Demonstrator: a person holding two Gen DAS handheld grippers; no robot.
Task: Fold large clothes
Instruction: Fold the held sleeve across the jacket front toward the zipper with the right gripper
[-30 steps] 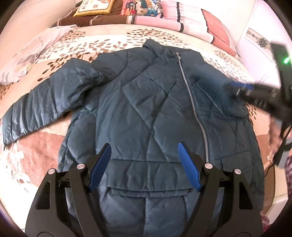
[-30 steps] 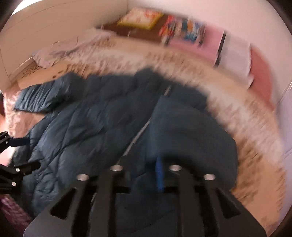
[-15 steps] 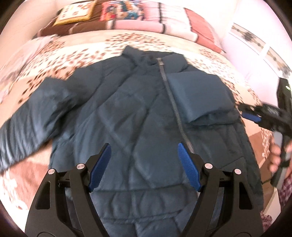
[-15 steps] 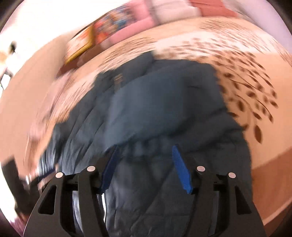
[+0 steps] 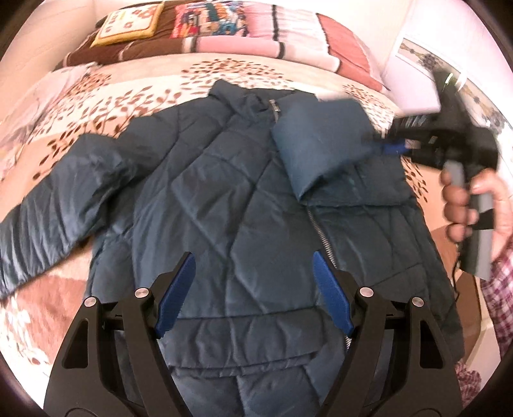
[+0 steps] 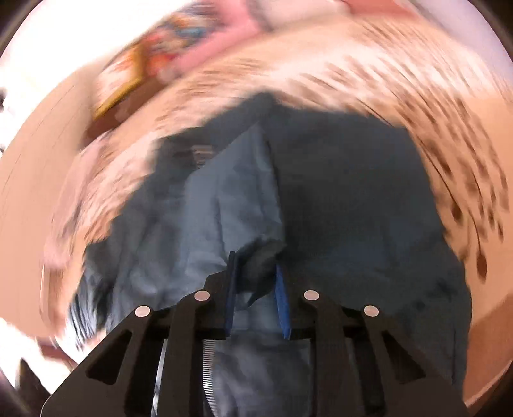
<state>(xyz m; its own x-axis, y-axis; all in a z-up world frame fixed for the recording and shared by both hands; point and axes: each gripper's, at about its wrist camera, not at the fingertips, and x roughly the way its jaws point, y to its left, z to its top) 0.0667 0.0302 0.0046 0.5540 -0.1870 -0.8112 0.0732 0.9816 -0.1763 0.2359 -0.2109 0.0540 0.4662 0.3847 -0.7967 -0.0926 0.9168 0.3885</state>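
Observation:
A dark blue quilted jacket (image 5: 224, 199) lies face up on the bed, zipper (image 5: 320, 231) running down its front. Its right sleeve (image 5: 320, 147) is folded across the chest; the other sleeve (image 5: 64, 199) stretches out to the left. My left gripper (image 5: 253, 288) hovers open above the lower front, nothing between its blue pads. My right gripper (image 5: 389, 147) sits at the folded sleeve's outer edge. In the blurred right wrist view its jaws are closing and a bunch of the sleeve (image 6: 237, 192) fills the narrow gap of the right gripper (image 6: 256, 272).
The leaf-patterned bedspread (image 5: 128, 89) surrounds the jacket. Folded blankets and a cushion (image 5: 224, 29) line the head of the bed. A person's hand (image 5: 465, 199) holds the right gripper's handle at the right bed edge, beside a white wall (image 5: 413, 80).
The right gripper laid the sleeve across the chest, opened and drew back to the right, then rolled and returned to the sleeve's edge with narrower jaws. The left gripper stays open.

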